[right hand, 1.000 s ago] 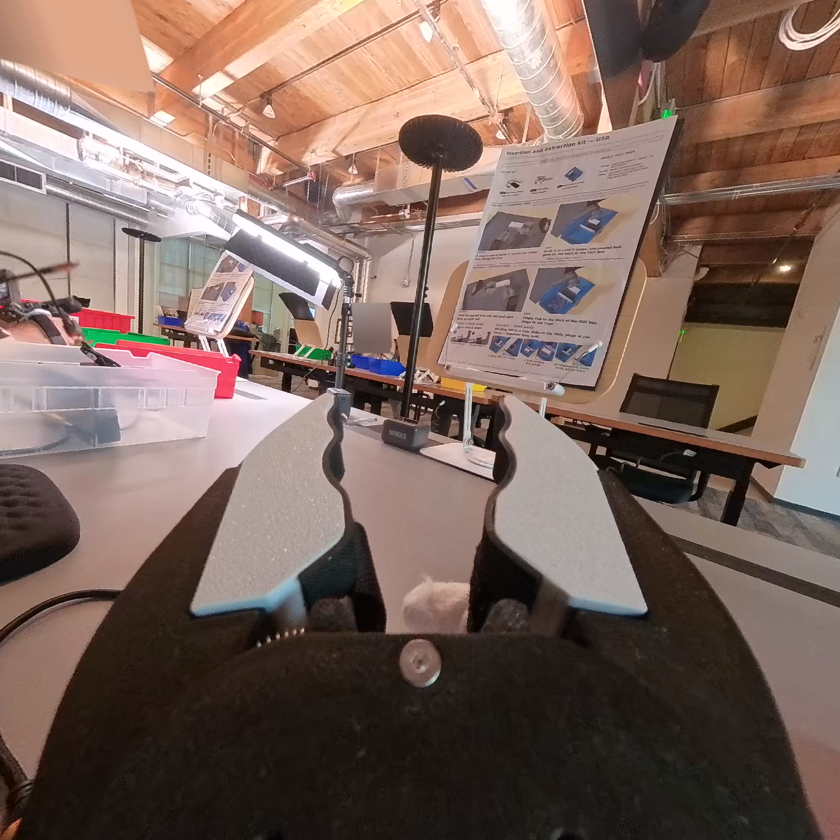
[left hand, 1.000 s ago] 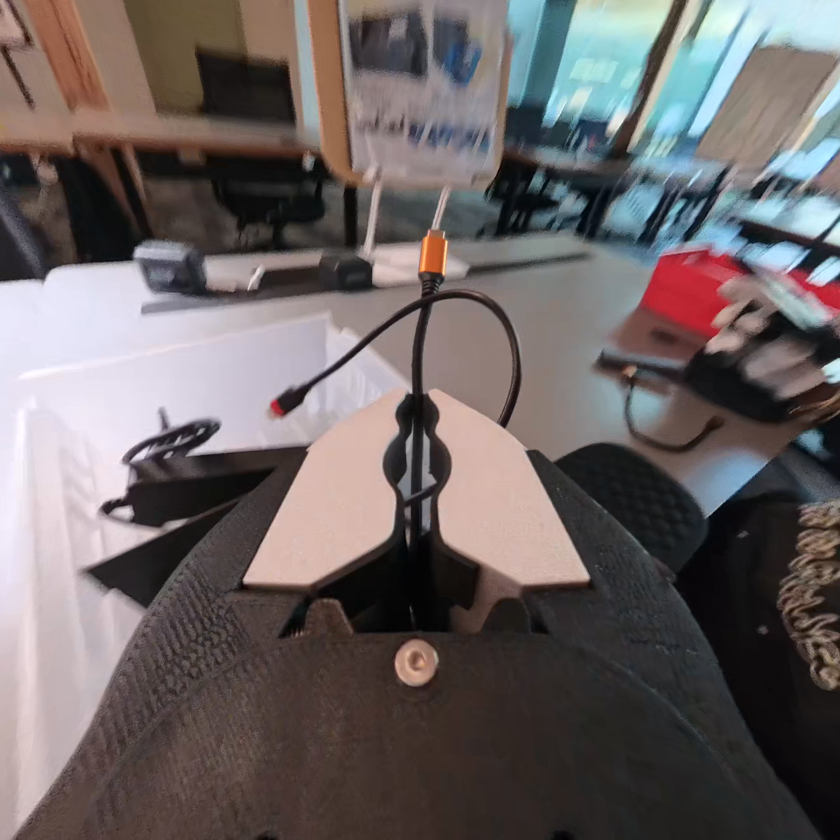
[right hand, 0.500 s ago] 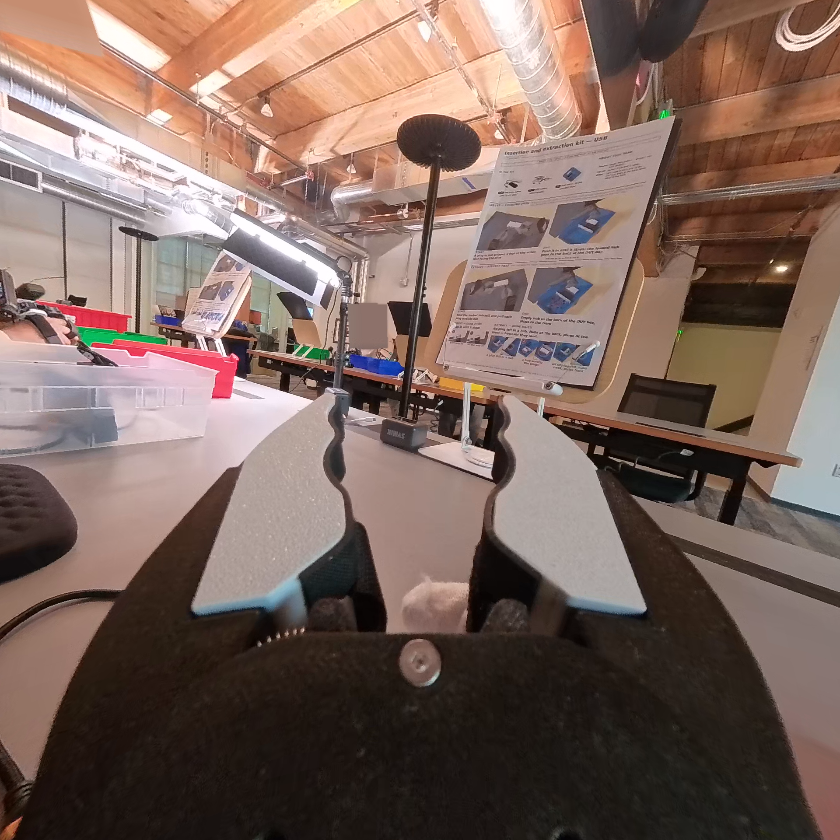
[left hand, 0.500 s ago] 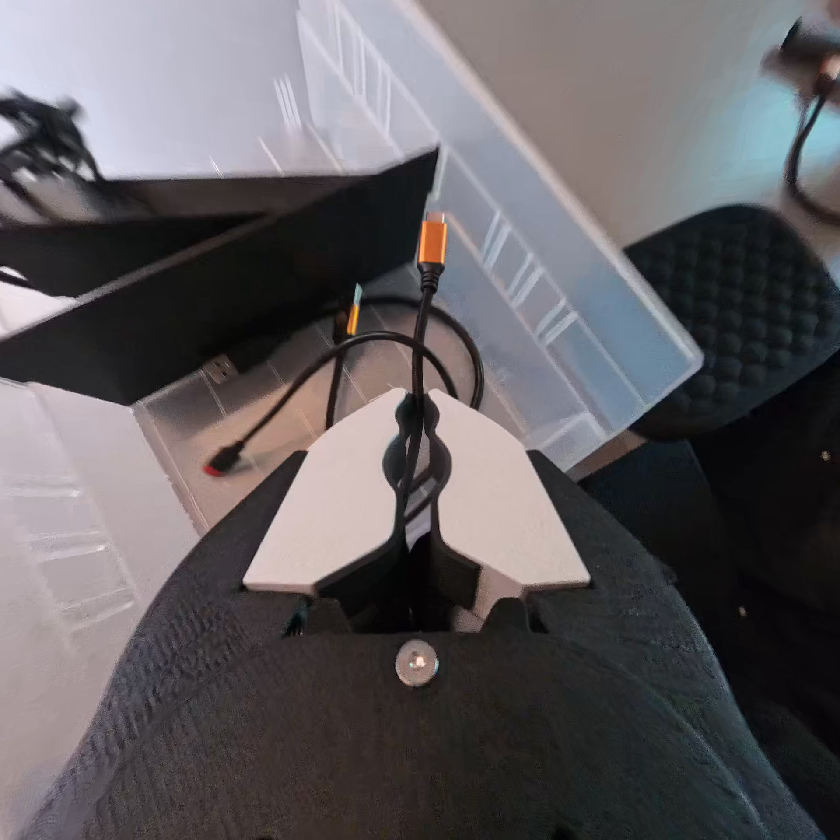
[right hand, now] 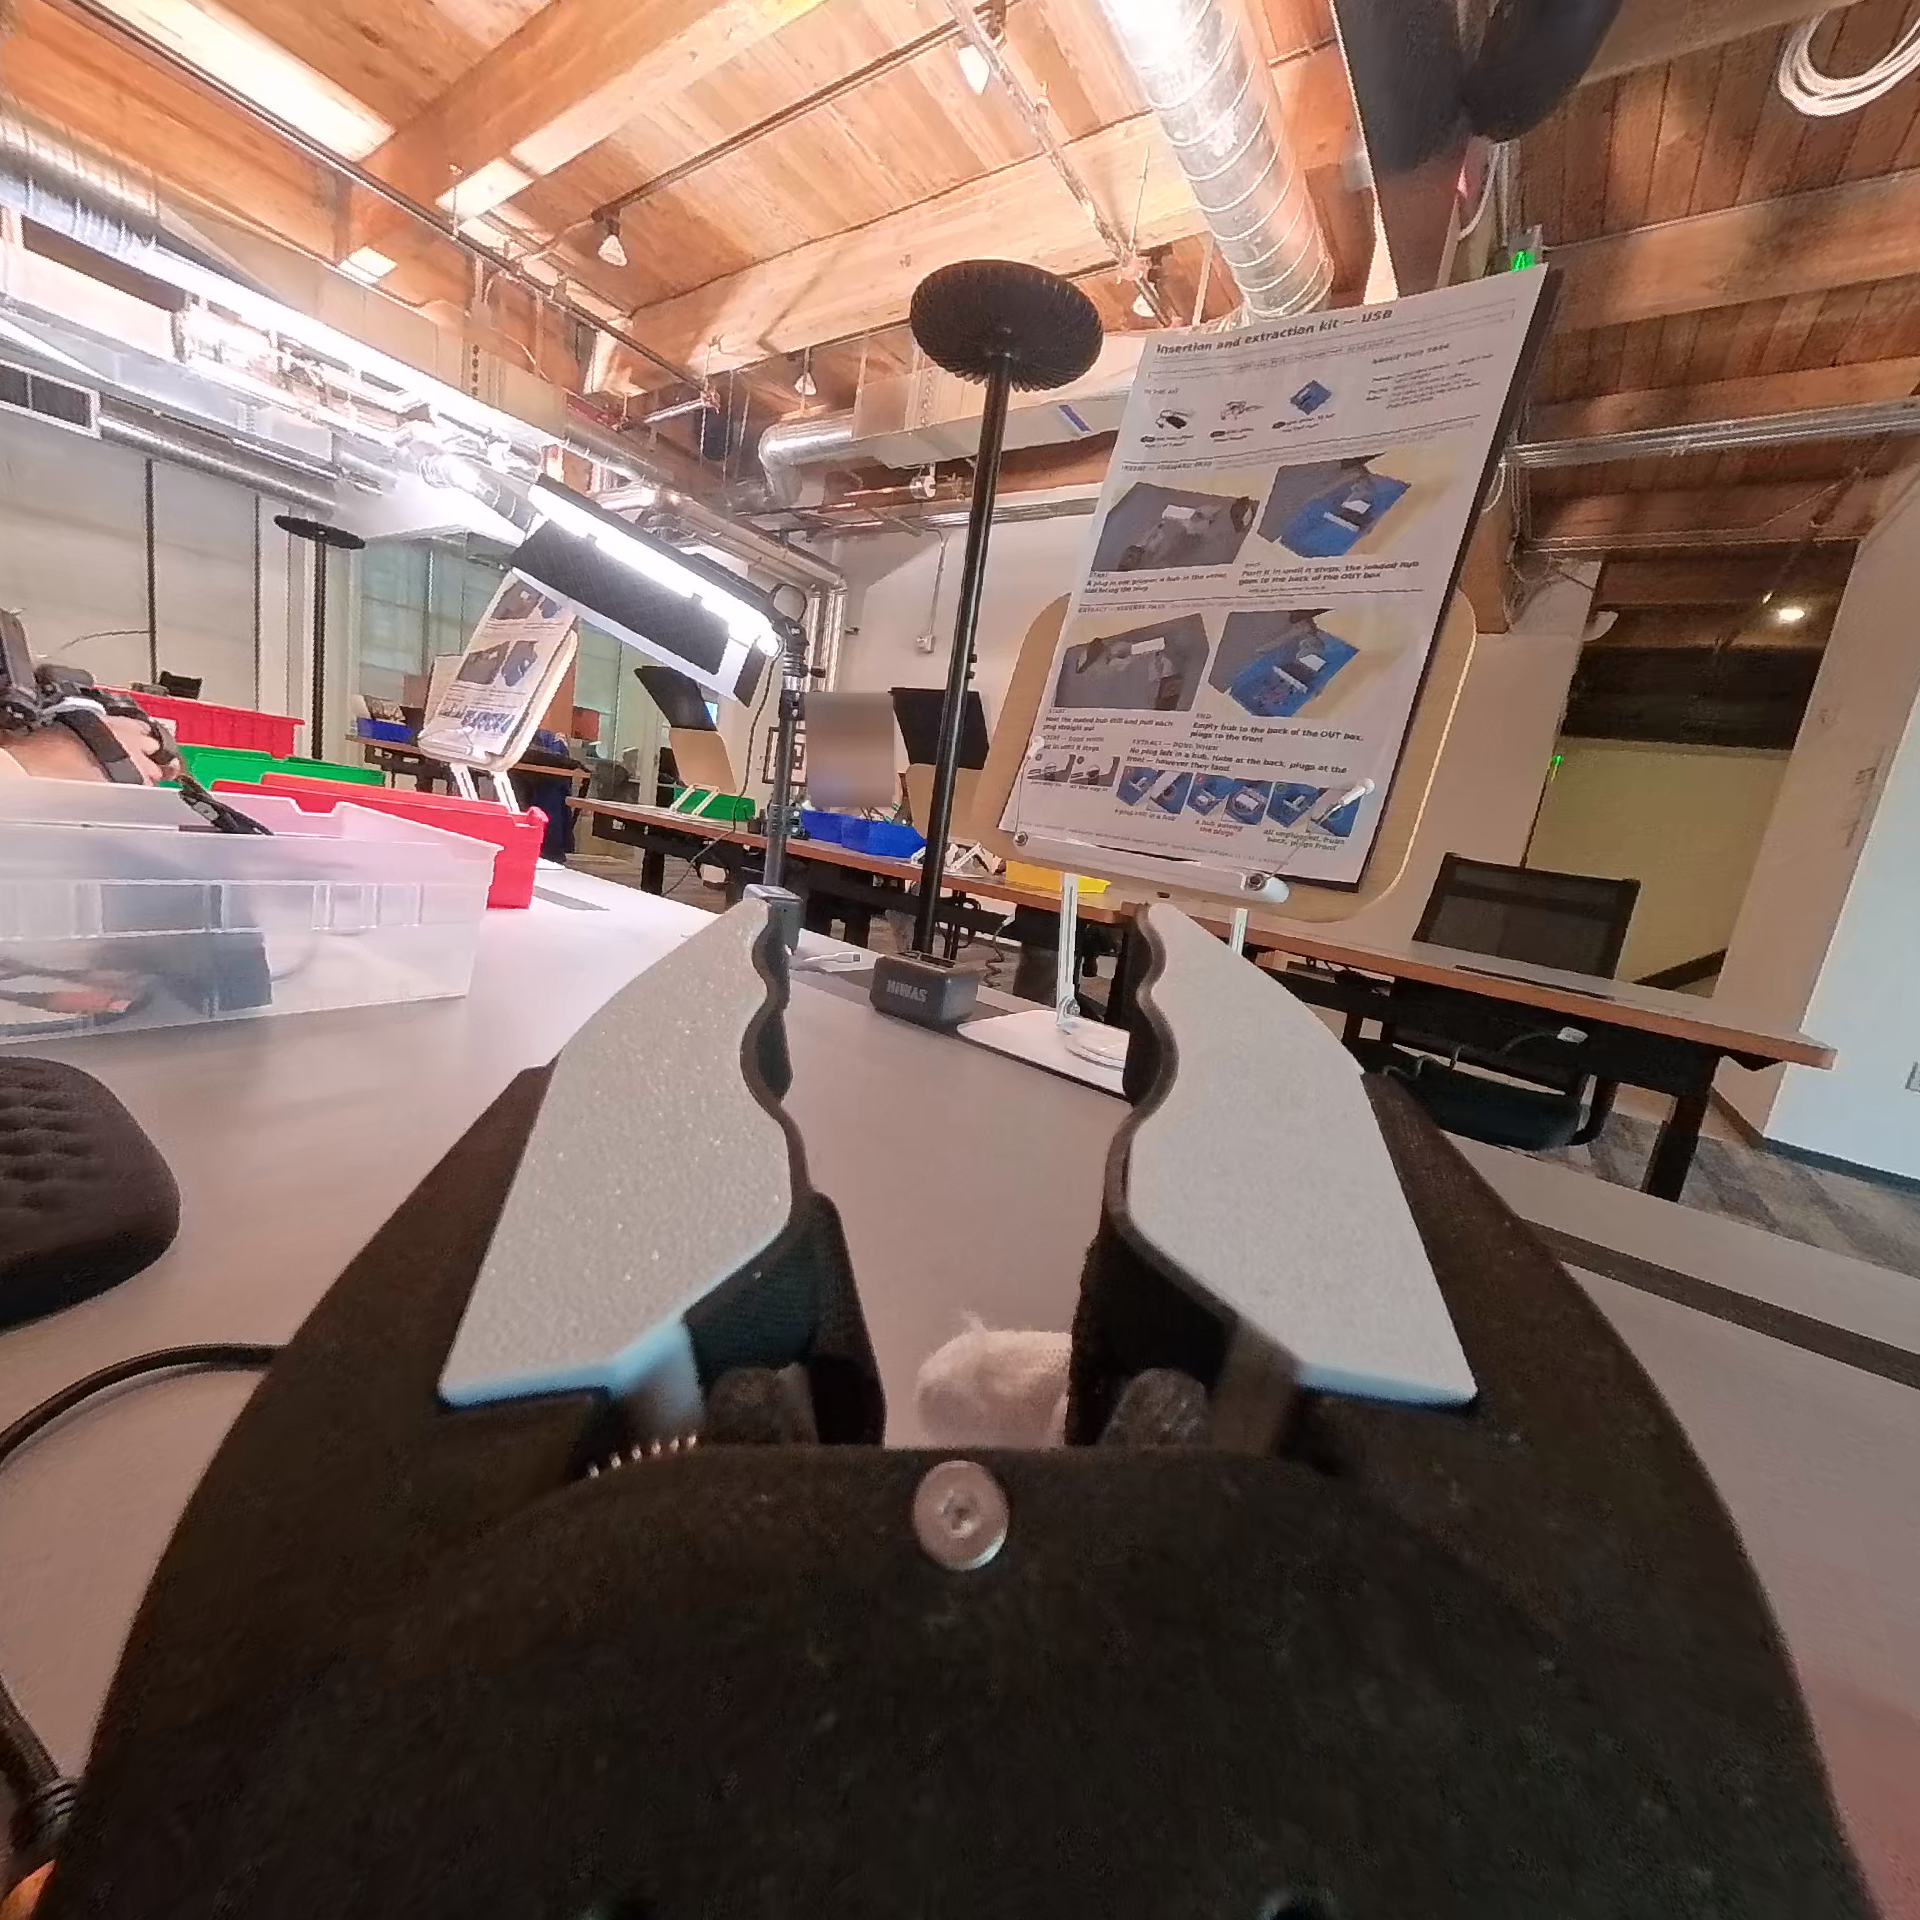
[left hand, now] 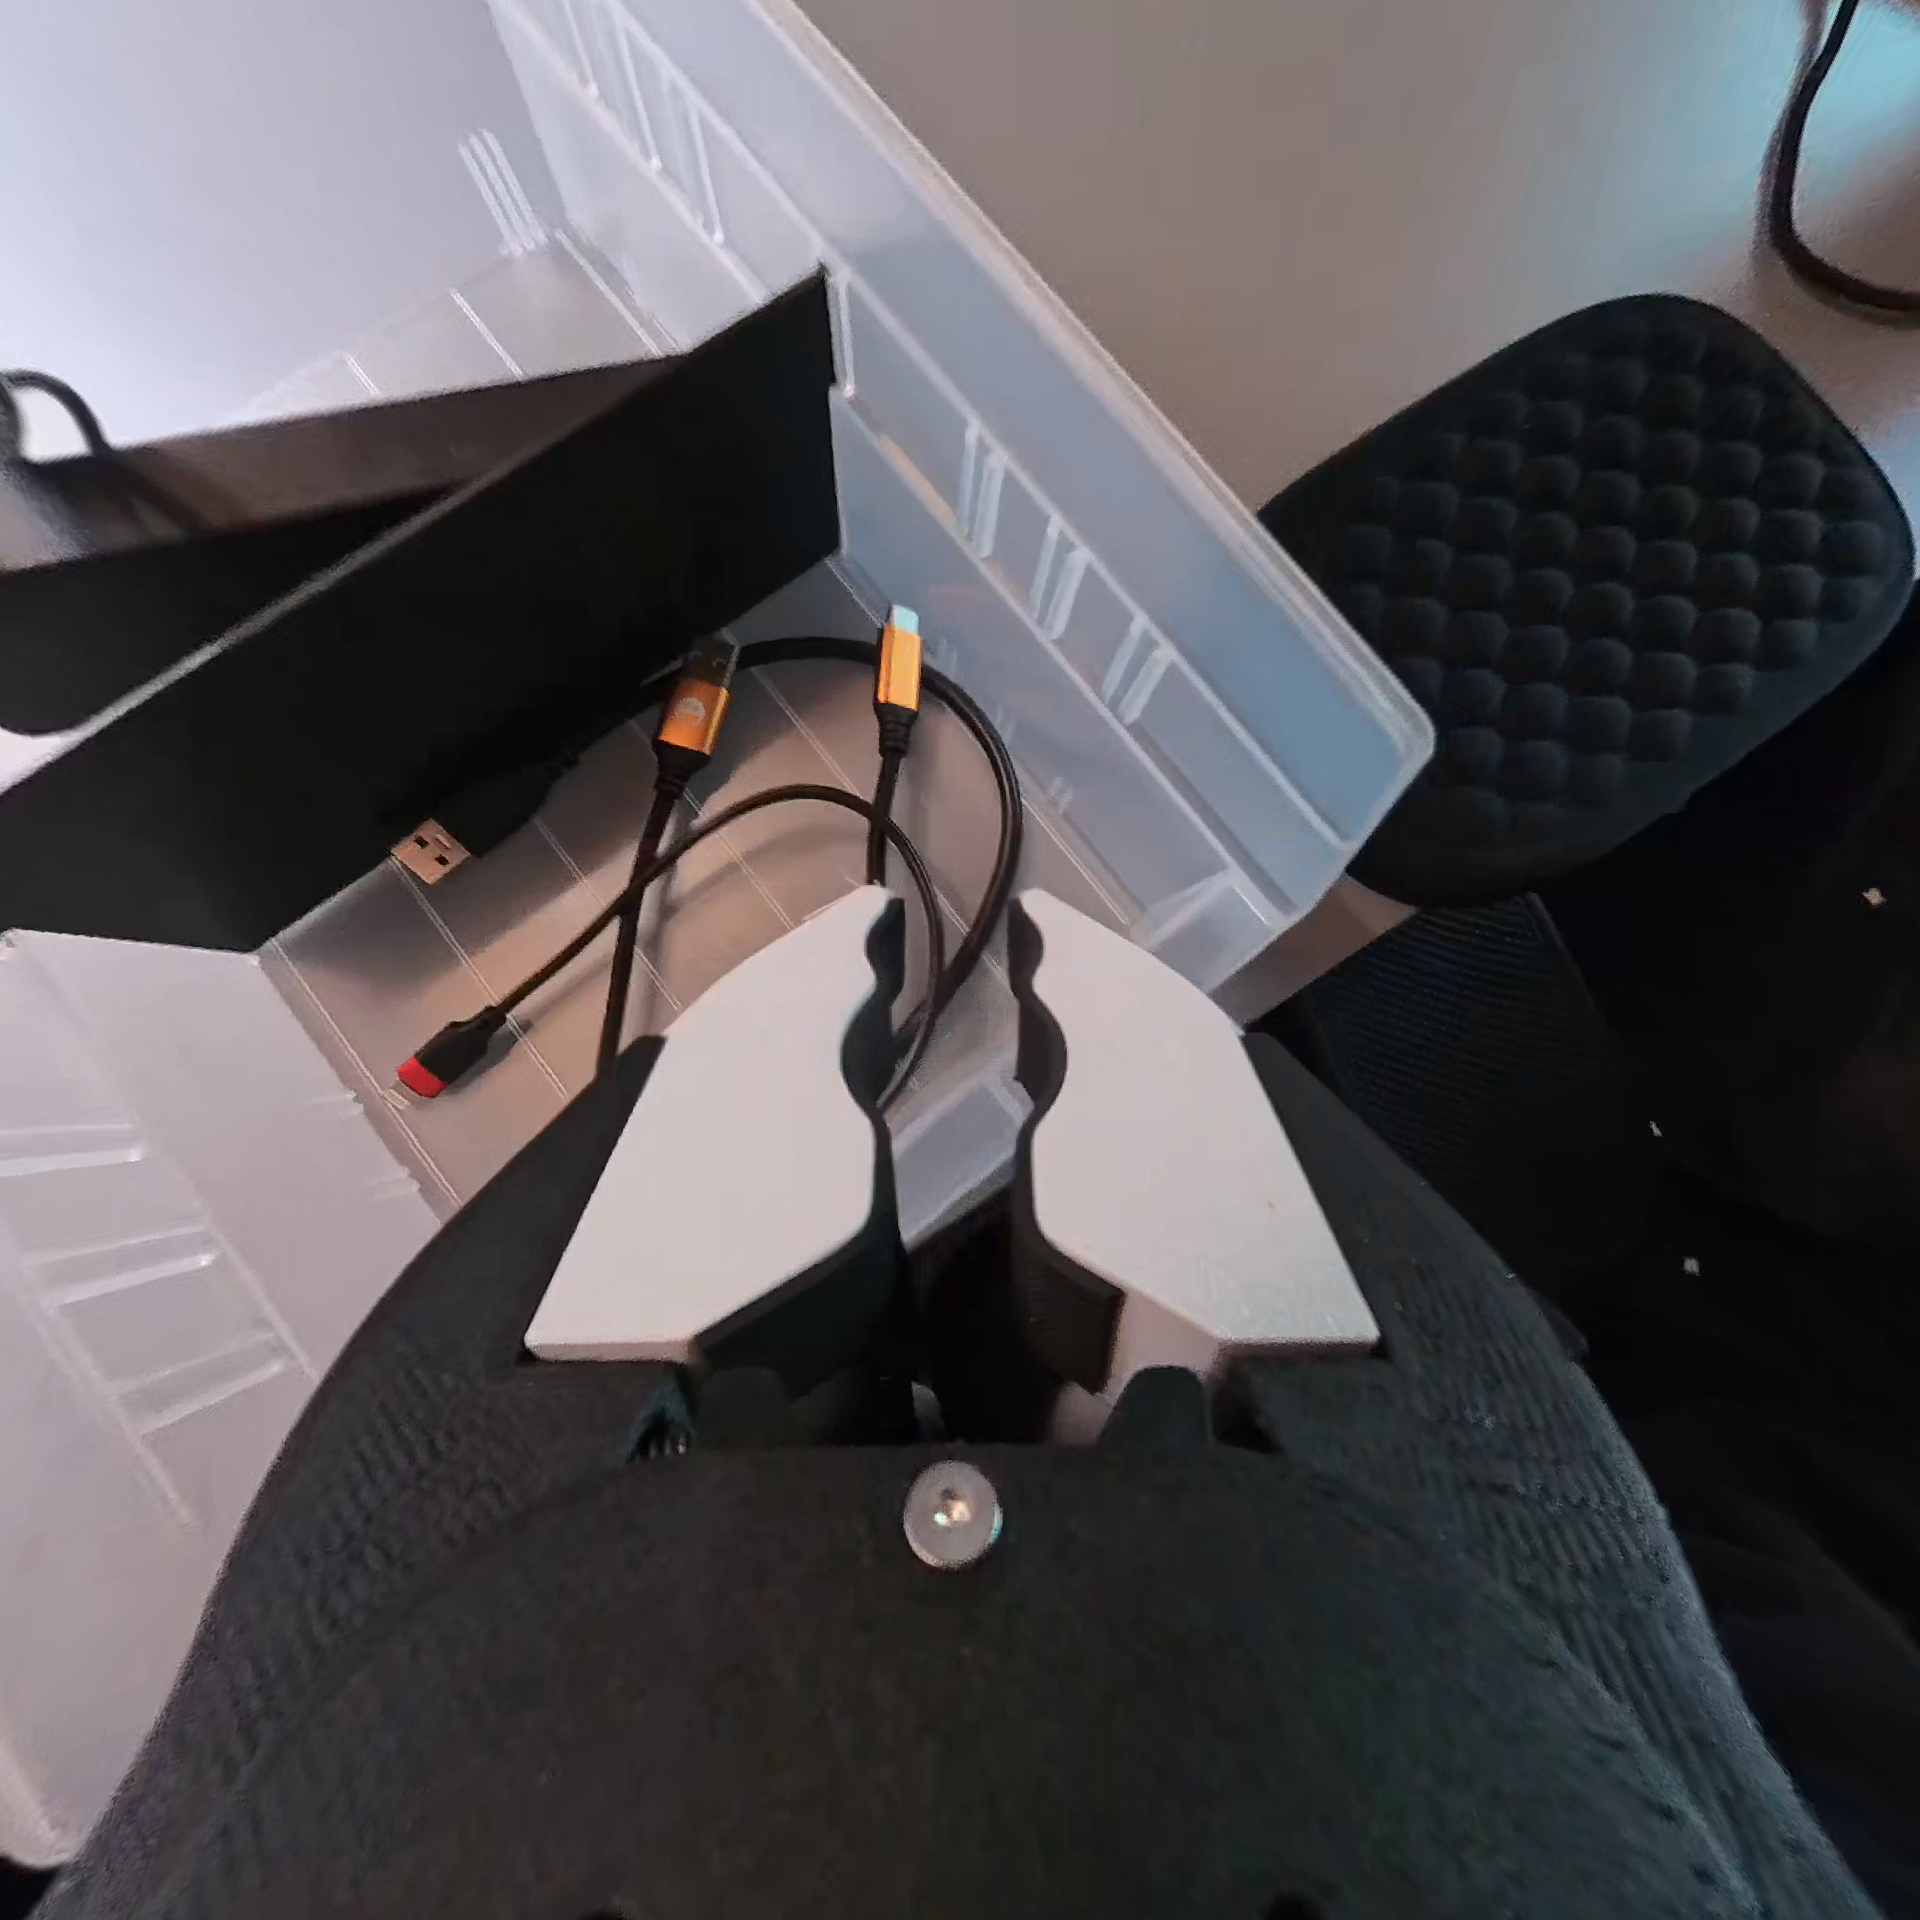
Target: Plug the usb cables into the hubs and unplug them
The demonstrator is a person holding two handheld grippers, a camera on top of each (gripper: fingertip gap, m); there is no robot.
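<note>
In the left wrist view my left gripper [left hand: 951, 914] is open above the front compartment of a clear plastic bin [left hand: 1091, 582]. A thin black cable with an orange plug [left hand: 899, 675] at one end and a red-tipped plug [left hand: 447, 1060] at the other lies in that compartment, and its loop still runs loosely between my jaws. A second orange plug [left hand: 694, 707] and a black USB plug [left hand: 436, 852] lie beside it. No hub is clearly visible. My right gripper [right hand: 958, 920] is open and empty, low over the grey table [right hand: 935, 1143].
A black divider [left hand: 416, 644] crosses the bin. A black dimpled pad [left hand: 1590, 582] lies beside the bin, also in the right wrist view [right hand: 62, 1174]. Ahead of the right gripper stand a black pole on a base [right hand: 925, 987] and an instruction board [right hand: 1278, 623]. Red bins [right hand: 416, 821] stand farther back. The left gripper's tips are roughly 50 cm from the right gripper's.
My left gripper tipped down into the bin and opened, letting go of the cable; the orange plug now rests in the compartment. My right gripper has not moved.
</note>
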